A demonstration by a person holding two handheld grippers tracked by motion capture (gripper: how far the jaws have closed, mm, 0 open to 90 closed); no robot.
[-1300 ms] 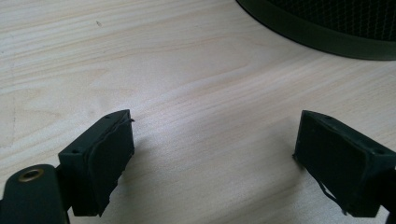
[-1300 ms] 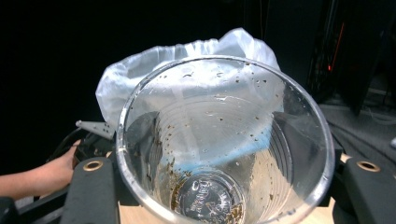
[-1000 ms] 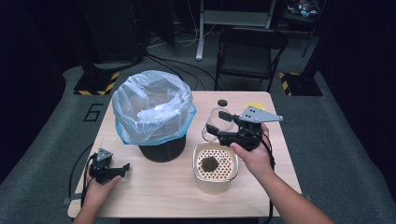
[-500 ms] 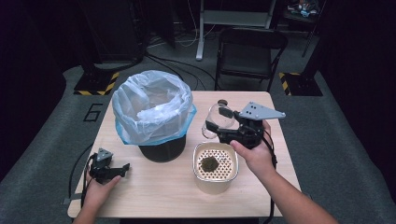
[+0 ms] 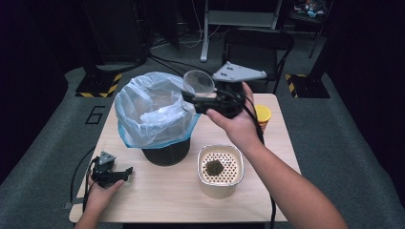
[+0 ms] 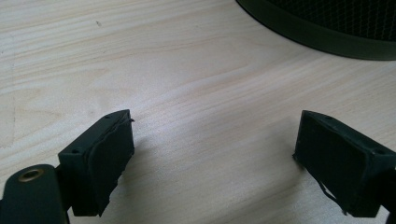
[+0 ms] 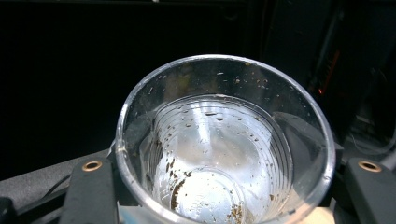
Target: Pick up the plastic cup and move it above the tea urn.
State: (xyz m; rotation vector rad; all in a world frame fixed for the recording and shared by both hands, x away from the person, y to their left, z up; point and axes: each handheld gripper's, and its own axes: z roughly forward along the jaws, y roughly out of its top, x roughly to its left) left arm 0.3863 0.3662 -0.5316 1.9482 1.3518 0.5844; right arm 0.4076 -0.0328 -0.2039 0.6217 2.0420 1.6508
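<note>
Clear ribbed plastic cup [image 7: 224,144], flecked inside with brown residue, upright and clamped aloft just beside the bag-lined bin's [image 5: 153,112] rim.

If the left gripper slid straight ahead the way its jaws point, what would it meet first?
Most likely the black bin. The left gripper rests open on the table, and bare wood lies ahead of its jaws up to the bin's base, though the bin sits slightly right of centre.

"6" on floor [image 5: 94,115] (white, painted)
</note>
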